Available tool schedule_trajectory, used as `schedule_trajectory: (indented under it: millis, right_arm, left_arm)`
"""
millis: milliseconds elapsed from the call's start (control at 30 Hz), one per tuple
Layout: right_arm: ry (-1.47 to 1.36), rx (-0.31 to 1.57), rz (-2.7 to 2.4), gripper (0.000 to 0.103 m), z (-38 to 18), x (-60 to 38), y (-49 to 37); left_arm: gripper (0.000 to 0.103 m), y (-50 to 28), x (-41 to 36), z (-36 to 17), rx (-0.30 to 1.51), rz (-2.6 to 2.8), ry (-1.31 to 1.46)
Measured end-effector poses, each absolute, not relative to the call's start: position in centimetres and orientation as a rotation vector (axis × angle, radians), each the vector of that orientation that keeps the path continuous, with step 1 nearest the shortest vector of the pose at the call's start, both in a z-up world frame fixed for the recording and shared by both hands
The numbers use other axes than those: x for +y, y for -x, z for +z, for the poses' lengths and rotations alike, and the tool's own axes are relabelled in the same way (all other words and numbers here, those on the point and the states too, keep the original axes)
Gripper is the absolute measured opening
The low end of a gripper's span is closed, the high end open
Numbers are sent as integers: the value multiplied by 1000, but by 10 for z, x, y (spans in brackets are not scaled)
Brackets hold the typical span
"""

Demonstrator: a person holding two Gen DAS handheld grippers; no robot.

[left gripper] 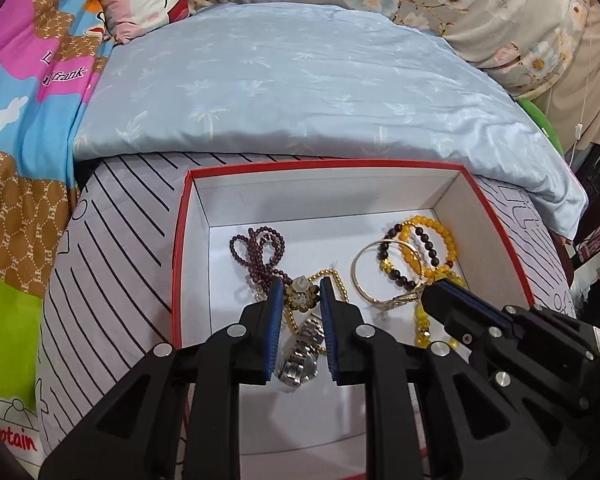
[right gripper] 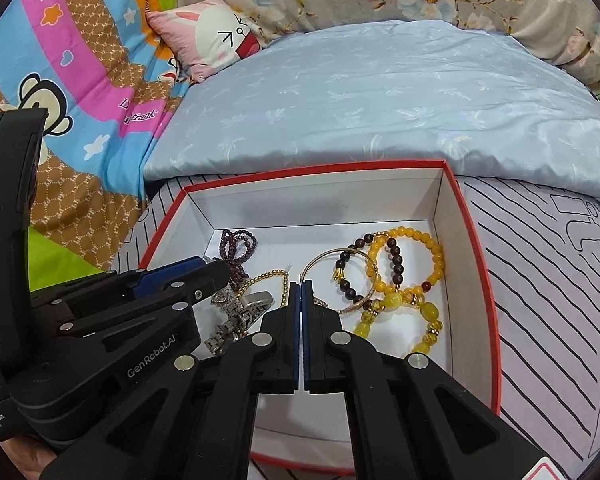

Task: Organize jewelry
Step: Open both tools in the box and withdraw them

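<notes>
Inside the red-rimmed white cardboard box point(left gripper: 188, 240), the left gripper point(left gripper: 300, 288) hangs slightly parted above a silver metal watch point(left gripper: 304, 354), gripping nothing; the right gripper point(right gripper: 301, 286), fully closed and empty, hovers beside a thin gold bangle point(right gripper: 332, 264).

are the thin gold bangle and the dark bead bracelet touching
Touching. The right wrist view shows the dark bead bracelet lying across the thin gold bangle, their loops overlapping with no gap inside the red box.

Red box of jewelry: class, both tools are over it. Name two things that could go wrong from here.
1. The purple bead strand, gold bead chain and metal watch lie tangled under the left tool; lifting one may drag the others.
2. The shut right tool may knock the gold bangle beside it.
</notes>
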State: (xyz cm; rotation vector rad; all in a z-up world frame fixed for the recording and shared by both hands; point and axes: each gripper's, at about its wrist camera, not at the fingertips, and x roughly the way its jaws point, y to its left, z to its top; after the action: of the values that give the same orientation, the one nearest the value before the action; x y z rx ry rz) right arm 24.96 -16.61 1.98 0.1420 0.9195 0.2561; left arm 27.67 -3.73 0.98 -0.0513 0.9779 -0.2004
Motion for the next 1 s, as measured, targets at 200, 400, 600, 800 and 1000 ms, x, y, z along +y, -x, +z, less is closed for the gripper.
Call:
schedule_trajectory:
  millis: [200,400,600,800,1000]
  right_arm:
    - [-148,922,248,0,15,-166,-260]
    - [-137,907,238,1,18,-166,-264]
    - [-135,878,213,8,26,-170,-261]
    - [-135,868,193,24,33,-174,-246]
    - [-127,865,188,24,37,-173,-230]
  left_arm:
    - [18,-287,-35,7,971,-178,50]
    - [19,-295,-32,9,960,-171,59]
    - [45,-294,-29,18,926,-137,61]
    - [46,-282,-27,22,925,-119,63]
    - [46,-265,-30,24,928,-122,61]
